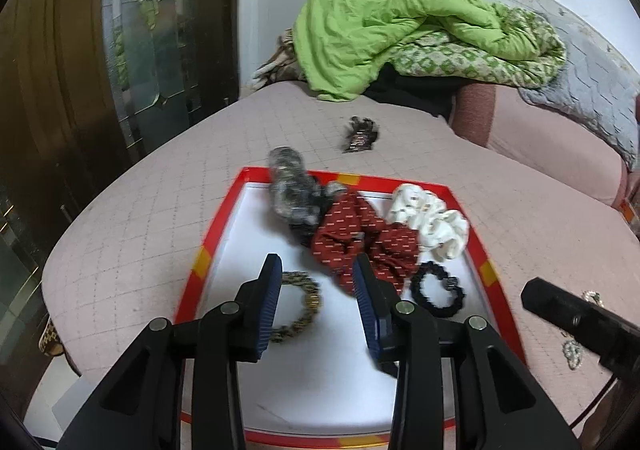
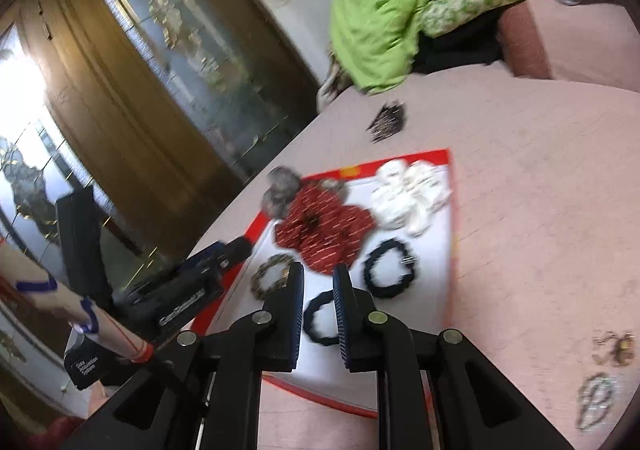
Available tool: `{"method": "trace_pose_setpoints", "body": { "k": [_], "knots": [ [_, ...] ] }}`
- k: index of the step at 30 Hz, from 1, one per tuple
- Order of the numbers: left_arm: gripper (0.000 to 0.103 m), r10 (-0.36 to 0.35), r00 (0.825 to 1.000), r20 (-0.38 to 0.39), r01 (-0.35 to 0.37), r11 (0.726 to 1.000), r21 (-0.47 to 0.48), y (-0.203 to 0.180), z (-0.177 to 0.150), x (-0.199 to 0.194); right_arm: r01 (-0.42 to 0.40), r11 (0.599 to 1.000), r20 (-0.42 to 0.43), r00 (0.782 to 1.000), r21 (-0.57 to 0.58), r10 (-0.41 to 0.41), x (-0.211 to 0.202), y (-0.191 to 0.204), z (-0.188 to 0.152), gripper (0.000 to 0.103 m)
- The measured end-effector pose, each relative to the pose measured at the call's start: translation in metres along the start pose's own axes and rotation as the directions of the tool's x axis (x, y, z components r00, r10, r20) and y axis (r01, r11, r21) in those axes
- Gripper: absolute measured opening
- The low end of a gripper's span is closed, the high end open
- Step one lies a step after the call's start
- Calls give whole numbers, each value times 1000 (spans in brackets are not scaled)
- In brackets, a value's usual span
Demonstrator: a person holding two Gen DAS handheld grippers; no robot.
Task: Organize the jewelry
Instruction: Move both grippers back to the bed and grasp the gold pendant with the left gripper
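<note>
A red-rimmed tray (image 1: 188, 290) (image 2: 434, 290) with a white floor lies on the pink bed. In it are a grey scrunchie (image 1: 290, 185) (image 2: 280, 183), a red patterned scrunchie (image 1: 360, 242) (image 2: 324, 226), a white scrunchie (image 1: 432, 221) (image 2: 408, 193), a black hair tie (image 1: 438, 292) (image 2: 390, 264) and a gold-brown hair tie (image 1: 302, 304) (image 2: 268, 276). My left gripper (image 1: 318, 276) (image 2: 200, 282) hovers open over the tray, with nothing between its pads. My right gripper (image 2: 319, 282) stands slightly open above a small black hair tie (image 2: 320, 320) that lies on the tray floor.
A dark hair clip (image 1: 360, 134) (image 2: 388, 121) lies on the bed beyond the tray. A silver chain (image 2: 596, 402) (image 1: 572, 354) and a brown trinket (image 2: 616, 346) lie right of it. A green quilt (image 1: 400, 29) is heaped at the back; a wooden glass door (image 1: 120, 49) stands left.
</note>
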State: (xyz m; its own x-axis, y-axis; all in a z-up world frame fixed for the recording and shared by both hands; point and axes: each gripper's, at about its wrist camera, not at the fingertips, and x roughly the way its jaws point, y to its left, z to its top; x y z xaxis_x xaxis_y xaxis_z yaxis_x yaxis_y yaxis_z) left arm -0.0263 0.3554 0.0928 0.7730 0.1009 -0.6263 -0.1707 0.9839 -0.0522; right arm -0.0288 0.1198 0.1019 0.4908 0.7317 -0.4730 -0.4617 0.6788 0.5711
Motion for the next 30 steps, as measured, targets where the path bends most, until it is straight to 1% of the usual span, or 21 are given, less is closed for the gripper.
{"method": "trace_pose_setpoints", "body": {
  "k": [2,5,7,9,11,13,15,16,17,19,21,23,24,27,28,30],
  "knots": [
    [37,-20,1000,1,20,1000,18,-11,1,0,26,999,8,1000,25,-26,-9,-9,2,17],
    [38,-76,997,0,76,995,64,-37,0,-3,86,995,37,995,48,-88,-32,-27,5,17],
    [39,-102,995,0,101,989,108,-55,-2,-5,137,988,60,988,68,-142,-54,-42,7,19],
    [41,-146,989,-10,146,976,162,-76,-6,-7,178,980,84,979,91,-185,-76,-59,8,22],
    [43,-193,981,-31,195,955,223,-101,-12,-9,224,967,104,966,120,-236,-100,-79,8,25],
    [44,-237,970,-56,243,935,257,-119,-16,-11,266,950,121,950,165,-287,-124,-102,7,25],
    [44,-291,952,-98,307,908,285,-141,-23,-12,299,926,136,932,231,-335,-149,-129,5,25],
    [44,-316,941,-121,338,893,298,-151,-27,-13,312,910,141,923,273,-358,-161,-144,3,25],
    [44,-345,927,-147,374,873,313,-163,-31,-14,315,902,143,919,296,-368,-168,-152,2,25],
    [44,-381,906,-186,423,838,344,-184,-38,-15,325,875,135,910,358,-393,-183,-174,-2,25],
    [44,-404,890,-213,456,808,374,-202,-43,-15,329,863,125,908,383,-401,-189,-185,-3,25],
    [44,-414,878,-238,477,788,388,-219,-48,-13,326,858,119,909,396,-400,-193,-192,-3,25],
    [44,-425,866,-263,499,776,386,-228,-50,-10,320,858,120,911,402,-395,-195,-195,-3,25],
    [44,-429,845,-319,528,761,376,-252,-57,2,309,861,125,914,404,-386,-198,-197,-2,25],
    [44,-428,841,-330,533,758,376,-258,-59,7,304,863,124,917,404,-380,-198,-198,-1,26],
    [44,-411,842,-350,529,758,382,-267,-63,16,296,863,123,919,410,-373,-197,-201,-1,26]
  ]
}}
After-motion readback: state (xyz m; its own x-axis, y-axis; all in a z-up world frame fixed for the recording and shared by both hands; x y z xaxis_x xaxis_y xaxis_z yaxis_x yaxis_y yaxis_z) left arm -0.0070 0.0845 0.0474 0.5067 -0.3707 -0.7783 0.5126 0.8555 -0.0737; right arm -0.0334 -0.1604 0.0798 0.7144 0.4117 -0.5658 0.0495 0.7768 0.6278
